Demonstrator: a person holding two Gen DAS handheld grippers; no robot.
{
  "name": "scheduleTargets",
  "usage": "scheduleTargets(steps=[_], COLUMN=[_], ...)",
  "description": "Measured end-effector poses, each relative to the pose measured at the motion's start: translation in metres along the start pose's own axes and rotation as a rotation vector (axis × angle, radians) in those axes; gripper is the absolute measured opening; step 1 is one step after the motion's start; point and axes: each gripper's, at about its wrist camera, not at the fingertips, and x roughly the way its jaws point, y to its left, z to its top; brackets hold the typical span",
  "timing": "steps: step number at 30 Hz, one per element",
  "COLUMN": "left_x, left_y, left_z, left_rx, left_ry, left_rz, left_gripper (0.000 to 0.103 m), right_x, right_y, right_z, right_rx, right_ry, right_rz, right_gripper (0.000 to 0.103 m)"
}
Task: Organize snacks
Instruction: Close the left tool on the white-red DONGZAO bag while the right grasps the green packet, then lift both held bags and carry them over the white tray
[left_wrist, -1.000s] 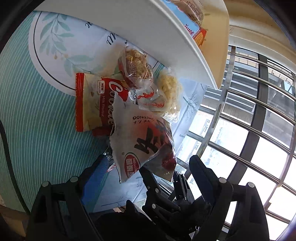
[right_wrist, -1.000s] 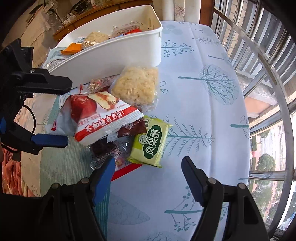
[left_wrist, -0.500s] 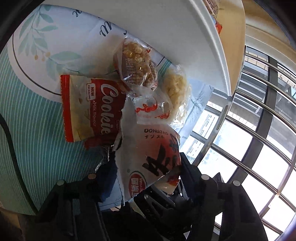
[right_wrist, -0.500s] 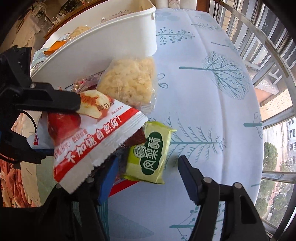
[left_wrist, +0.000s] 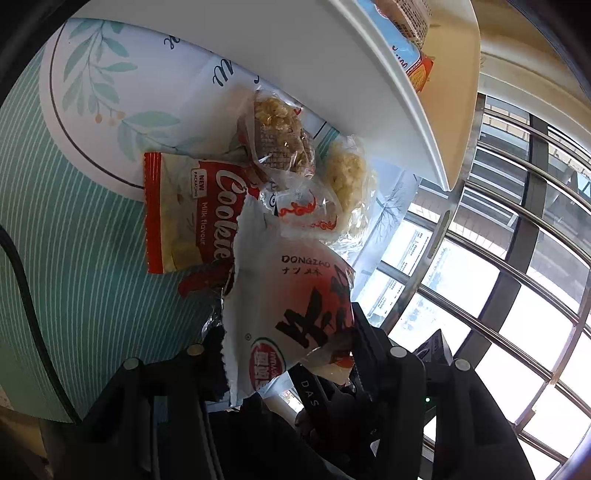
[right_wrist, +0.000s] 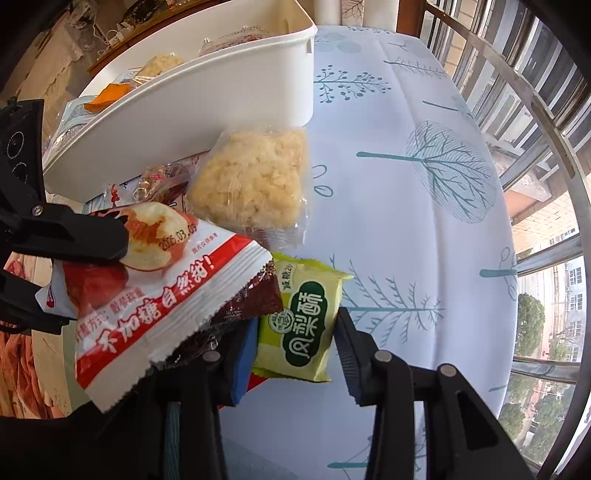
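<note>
From the left wrist view, the left gripper has its jaws closing on the white-and-red jujube bag; both fingers are against the bag's lower end and the packet stands up off the striped tablecloth. Beyond it lie the red Cookie packet, a clear pack of puffed grain and a pale rice-crisp pack, all just beside the wall of the white bin, which already holds snacks. The hold is on a slack, air-filled corner, so I judge the bag could slide out or swing as it is lifted toward the bin and knock the loose packs lying against it. From the right wrist view, the right gripper points steeply down with its jaws closing round the green pineapple-cake packet, which sits between the fingers on the tree-print cloth; whether the pads are pressing on it yet I cannot tell. The jujube bag, held by the left gripper, overhangs a dark red wrapper that touches the green packet's left edge. The likely trouble here is the blue-padded left finger pinching that wrapper along with the packet, or the two grippers fouling each other, working this near.
</note>
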Motion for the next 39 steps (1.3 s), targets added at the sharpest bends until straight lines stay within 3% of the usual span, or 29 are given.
scheduleTargets(steps=[16, 39], left_x=[-0.045, -0.117], left_y=[0.004, -0.008], left_z=[-0.031, -0.105], left_rx=[0.015, 0.121], left_ry=[-0.102, -0.259], left_rz=[-0.042, -0.047], left_gripper=[0.051, 0.051], right_x=[-0.023, -0.084], right_y=[0.001, -0.002], right_z=[-0.005, -0.011], right_rx=[-0.009, -0.051], right_ry=[-0.022, -0.173], right_rz=[0.008, 0.036], right_gripper=[0.040, 0.040])
